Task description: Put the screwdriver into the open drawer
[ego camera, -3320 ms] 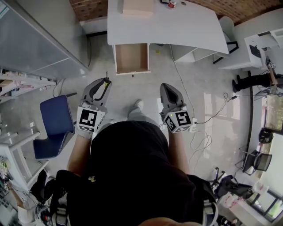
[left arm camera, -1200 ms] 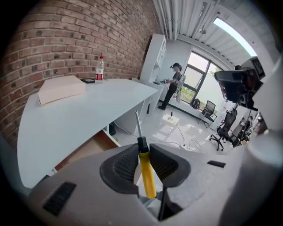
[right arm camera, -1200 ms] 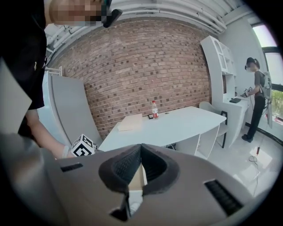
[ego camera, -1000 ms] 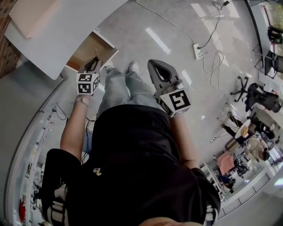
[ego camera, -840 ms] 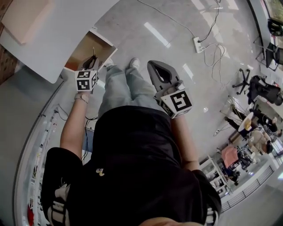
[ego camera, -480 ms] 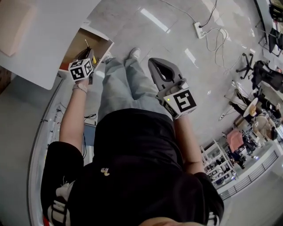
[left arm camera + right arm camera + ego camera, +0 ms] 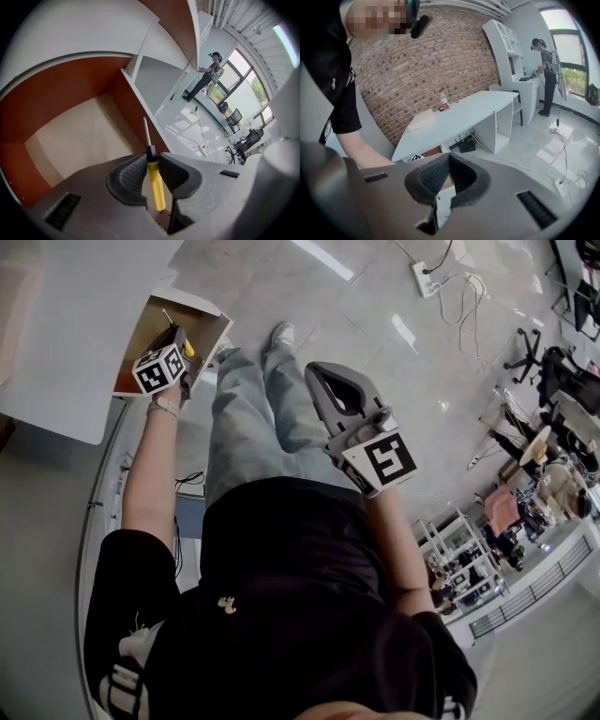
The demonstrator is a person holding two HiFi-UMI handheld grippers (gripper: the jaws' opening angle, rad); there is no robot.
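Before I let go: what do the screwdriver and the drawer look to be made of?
The screwdriver has a handle that looks like glossy yellow plastic with a black collar. Its thin shaft is grey and shiny, probably steel. The drawer has a matte pale floor and reddish-brown walls, flat with no visible grain, so it is likely laminated board rather than solid wood, though that is hard to confirm.

screwdriver (image 7: 154, 177): glossy yellow plastic handle, metal shaft | drawer (image 7: 77, 136): matt wood | floor (image 7: 375, 287): glossy

Clear way down into the open drawer (image 7: 79, 136), floor bare; hemmed by brown walls on either side and by the white desktop (image 7: 84, 33) overhanging the far end.
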